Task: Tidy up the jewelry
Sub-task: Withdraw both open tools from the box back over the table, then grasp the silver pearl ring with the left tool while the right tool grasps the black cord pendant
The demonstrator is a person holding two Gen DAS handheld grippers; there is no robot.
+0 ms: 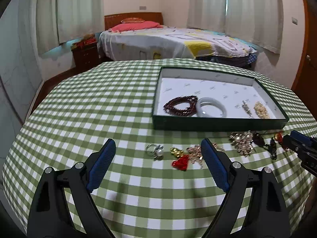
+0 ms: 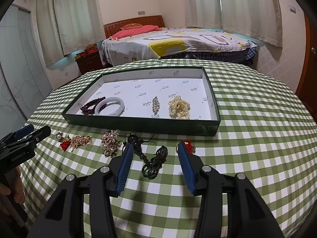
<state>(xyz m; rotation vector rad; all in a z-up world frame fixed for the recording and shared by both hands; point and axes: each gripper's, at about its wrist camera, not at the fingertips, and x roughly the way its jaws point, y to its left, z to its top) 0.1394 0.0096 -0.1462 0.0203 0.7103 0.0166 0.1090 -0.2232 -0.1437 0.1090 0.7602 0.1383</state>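
The green-walled tray (image 2: pixel 138 126) sat in the middle of the right wrist view, on the green-checked counter (image 2: pixel 257 138). Inside it, at lower left, a dark red bead bracelet (image 2: pixel 89 107) lay touching a white bangle (image 2: pixel 109 107); further right lay a small rhinestone brooch (image 2: pixel 156 104) and a cream pearl cluster (image 2: pixel 179 107), apart from each other. Below the tray's near wall, loose pieces lay in a row on the cloth: a pearl ring (image 1: pixel 156 151), a red and gold charm (image 1: pixel 180 160), a gold chain piece (image 2: pixel 82 140), a pearl-and-gold brooch (image 2: pixel 109 141), a black beaded cord (image 2: pixel 136 143), a dark green woven cord (image 2: pixel 155 162) and a small red ornament (image 2: pixel 188 145). The right tool (image 2: pixel 154 144) stood partly open at lower centre, the green cord between its blue pads, not gripped. The left tool (image 1: pixel 158 141) was spread wide, empty, framing the ring and charm. A bed (image 2: pixel 178 39) filled the upper background.
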